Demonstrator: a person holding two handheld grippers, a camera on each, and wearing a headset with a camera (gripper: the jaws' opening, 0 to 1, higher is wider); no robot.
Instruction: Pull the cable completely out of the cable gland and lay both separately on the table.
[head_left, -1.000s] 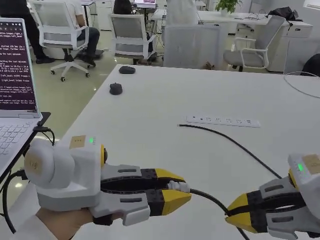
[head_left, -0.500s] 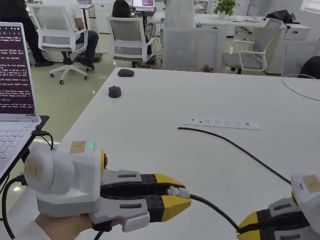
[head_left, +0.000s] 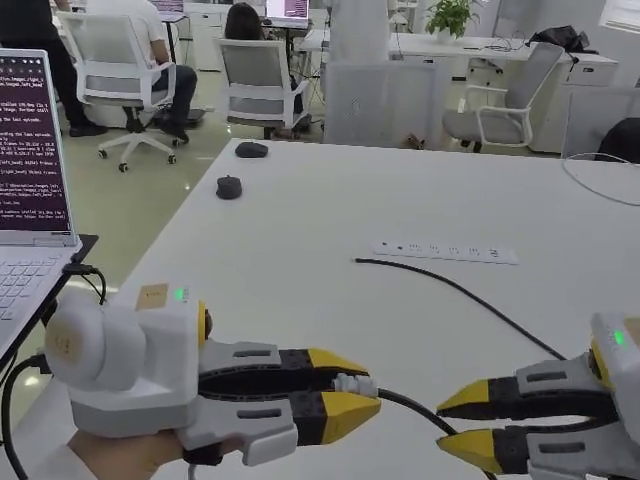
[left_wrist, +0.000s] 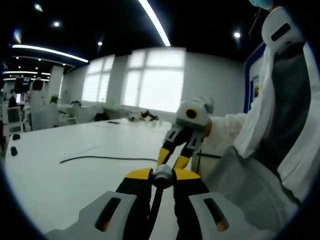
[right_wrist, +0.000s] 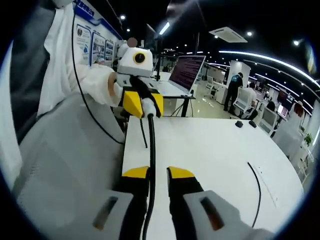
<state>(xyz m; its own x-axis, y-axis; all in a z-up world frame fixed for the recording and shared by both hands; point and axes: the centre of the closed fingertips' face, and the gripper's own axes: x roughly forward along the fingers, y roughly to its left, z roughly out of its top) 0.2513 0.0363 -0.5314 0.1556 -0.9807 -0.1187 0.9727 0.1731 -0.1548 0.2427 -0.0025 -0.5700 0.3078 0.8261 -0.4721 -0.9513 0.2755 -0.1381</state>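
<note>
At the far left an open laptop (head_left: 30, 150) sat off the edge of the white table (head_left: 300, 290), and two mice (head_left: 229, 187) lay on the table's far left part, with office chairs (head_left: 255, 75) on the floor beyond it. You held the left gripper (head_left: 370, 385) low at the near left, pointing right, with its yellow-tipped jaws closed on the gland (head_left: 352, 382), so the small pale fitting sat pinched right at the tips. In the left gripper view the gland (left_wrist: 162, 175) showed as a round grey end squeezed between the two tips of that gripper (left_wrist: 163, 174), clear of the table (left_wrist: 50, 175). The black cable (head_left: 470, 297) was not out of the gland: it left the fitting to the right, sagged towards your right gripper (head_left: 440, 425), then ran away across the table to a free end lying just in front of the white power strip (head_left: 445, 252). Your right gripper came in from the near right, pointing left, near the left one but not touching it. Its jaws stood apart, and in the right gripper view the cable (right_wrist: 150, 145) passed between the tips of that gripper (right_wrist: 152, 172) with a gap showing on one side, so it was not pinched. The same view looked straight along the cable to the left gripper (right_wrist: 142, 102) and the gland (right_wrist: 148, 107) in its tips
</note>
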